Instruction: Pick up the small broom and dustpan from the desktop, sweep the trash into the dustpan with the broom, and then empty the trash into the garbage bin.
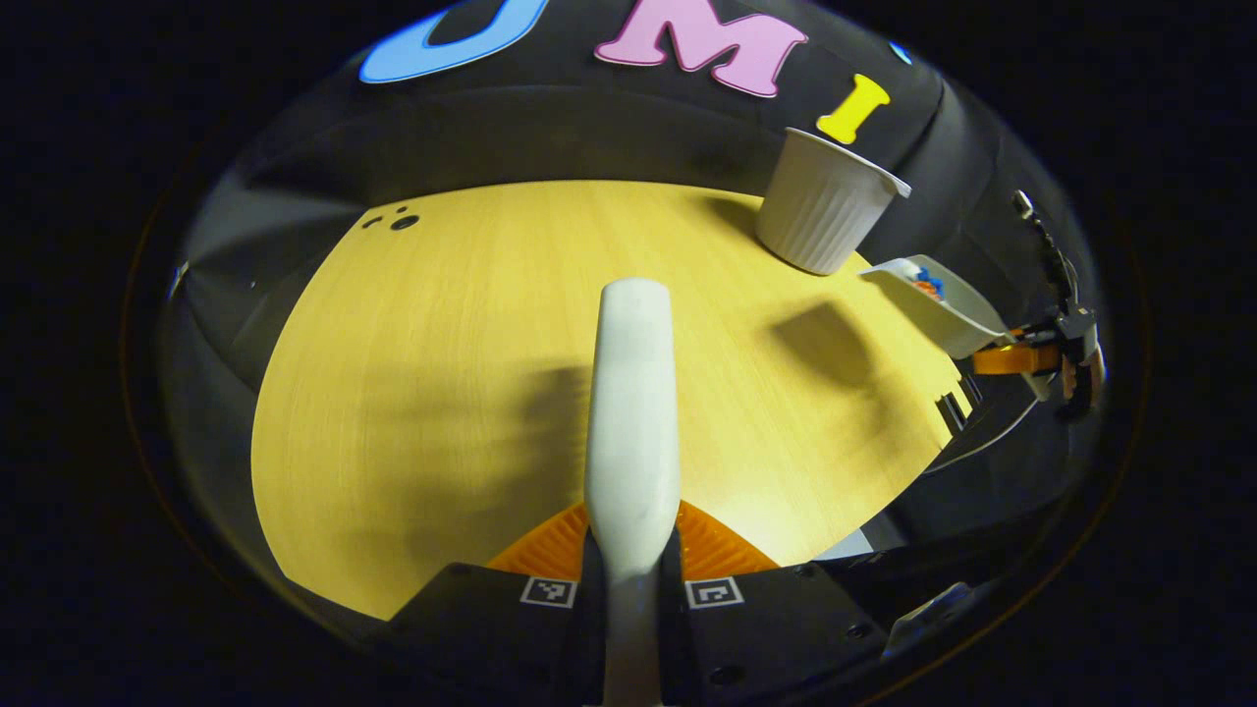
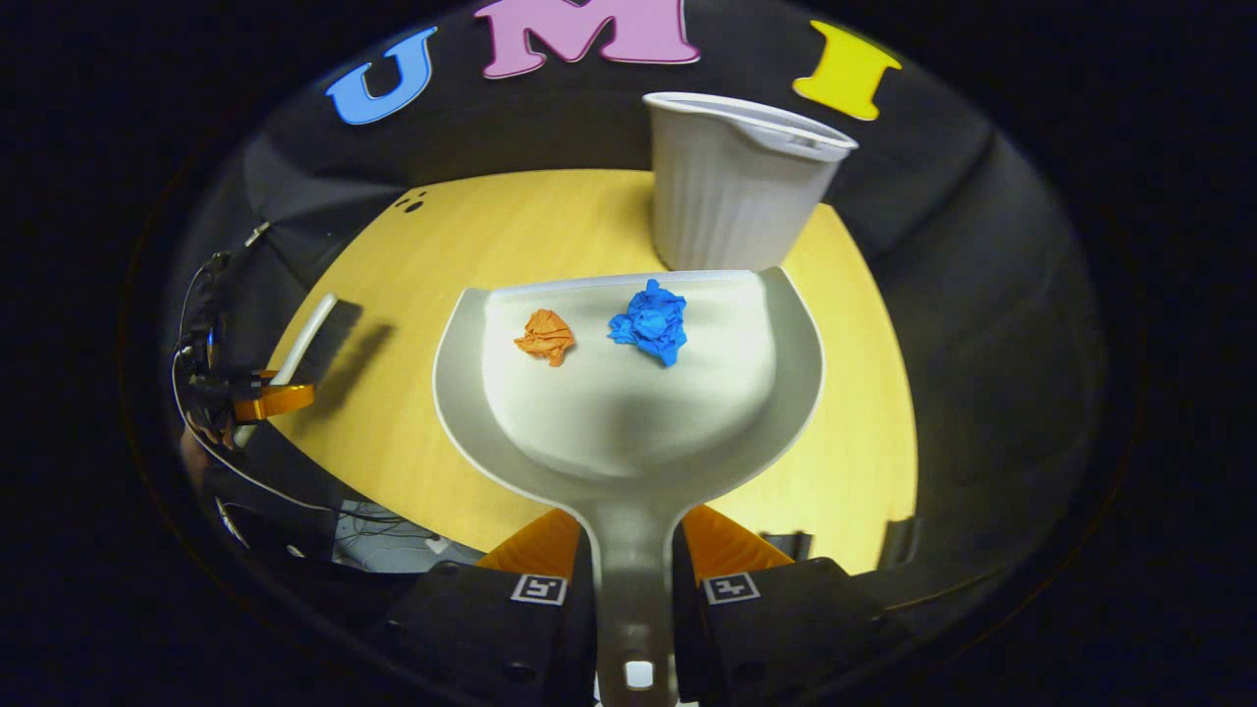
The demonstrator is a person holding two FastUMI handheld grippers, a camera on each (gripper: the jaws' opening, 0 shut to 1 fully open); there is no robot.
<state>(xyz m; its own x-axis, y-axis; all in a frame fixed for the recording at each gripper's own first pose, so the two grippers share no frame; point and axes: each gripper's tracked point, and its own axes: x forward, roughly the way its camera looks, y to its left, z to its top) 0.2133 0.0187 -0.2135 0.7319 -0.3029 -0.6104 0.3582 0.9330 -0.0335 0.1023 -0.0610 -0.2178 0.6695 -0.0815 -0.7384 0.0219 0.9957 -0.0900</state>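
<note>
My left gripper (image 1: 631, 574) is shut on the white broom (image 1: 633, 422), whose back runs straight ahead over the wooden table (image 1: 442, 393). My right gripper (image 2: 633, 579) is shut on the handle of the white dustpan (image 2: 638, 412), held above the table. In the pan lie a crumpled orange paper ball (image 2: 546, 336) and a blue one (image 2: 650, 322). The white ribbed garbage bin (image 2: 732, 187) stands just beyond the pan's front lip. In the left gripper view the dustpan (image 1: 933, 306) is at the right, near the bin (image 1: 823, 204). In the right gripper view the broom (image 2: 302, 344) and left gripper (image 2: 257, 401) are at the left.
The round table's edge curves close behind the bin, with the black booth wall beyond. Small dark holes (image 1: 398, 220) mark the tabletop's far left. Cables and a pale object (image 2: 378, 535) lie below the table's near edge in the right gripper view.
</note>
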